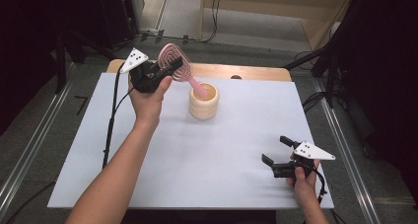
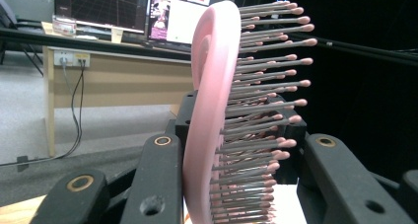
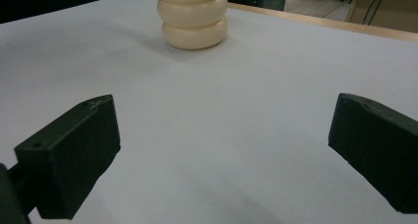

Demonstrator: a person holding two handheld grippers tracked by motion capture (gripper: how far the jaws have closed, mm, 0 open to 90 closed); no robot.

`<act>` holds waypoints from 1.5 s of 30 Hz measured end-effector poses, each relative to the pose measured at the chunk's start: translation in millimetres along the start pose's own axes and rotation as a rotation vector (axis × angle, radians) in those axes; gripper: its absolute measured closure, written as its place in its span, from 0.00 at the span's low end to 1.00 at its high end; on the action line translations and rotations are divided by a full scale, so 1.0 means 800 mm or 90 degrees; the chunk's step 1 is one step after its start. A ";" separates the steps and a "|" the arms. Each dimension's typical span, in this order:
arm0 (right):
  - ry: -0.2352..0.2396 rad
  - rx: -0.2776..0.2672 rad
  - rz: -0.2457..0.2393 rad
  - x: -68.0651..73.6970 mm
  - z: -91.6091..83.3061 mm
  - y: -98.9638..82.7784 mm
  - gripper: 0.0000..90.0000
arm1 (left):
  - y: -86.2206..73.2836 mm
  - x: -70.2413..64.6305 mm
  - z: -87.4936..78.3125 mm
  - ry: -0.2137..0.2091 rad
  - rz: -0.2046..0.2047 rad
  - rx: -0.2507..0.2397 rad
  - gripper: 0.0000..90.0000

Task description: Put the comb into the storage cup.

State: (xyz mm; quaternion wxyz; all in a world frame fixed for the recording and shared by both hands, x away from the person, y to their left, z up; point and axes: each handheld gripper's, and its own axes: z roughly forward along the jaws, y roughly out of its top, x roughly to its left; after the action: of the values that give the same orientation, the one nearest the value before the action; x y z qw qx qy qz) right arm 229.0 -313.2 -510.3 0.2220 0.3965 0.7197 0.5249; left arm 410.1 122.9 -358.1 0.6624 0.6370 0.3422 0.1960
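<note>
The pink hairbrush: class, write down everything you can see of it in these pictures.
The pink hairbrush looks like smooth plastic: an oval head of looping ribs, open between them, and a short straight handle. Rows of thin grey bristles with rounded pink tips stand out from one face. The left gripper is shut on the head, one jaw against its back, the other on the bristle side. The brush is tilted, head up, handle slanting down with its end inside the mouth of the cream ribbed cup.

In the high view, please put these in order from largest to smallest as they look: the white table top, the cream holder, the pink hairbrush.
1. White table top, by far the largest.
2. Pink hairbrush and cream holder look close in size. The brush is longer, the holder bulkier, and the left claw covers part of the brush head, so I do not rank them.
</note>
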 end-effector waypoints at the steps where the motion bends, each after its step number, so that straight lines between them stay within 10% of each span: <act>1: 0.000 0.000 0.000 0.000 0.000 0.000 0.00 | -0.002 0.000 0.001 0.000 0.001 0.003 0.73; 45: -0.001 0.002 0.002 -0.001 0.002 0.000 0.00 | -0.050 -0.004 0.028 0.003 0.014 0.054 0.73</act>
State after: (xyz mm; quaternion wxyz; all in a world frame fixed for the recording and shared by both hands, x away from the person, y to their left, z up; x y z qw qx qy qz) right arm 230.1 -313.1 -511.0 0.2213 0.3982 0.7196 0.5240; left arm 416.5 99.9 -397.6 0.6320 0.6675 0.3448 0.1902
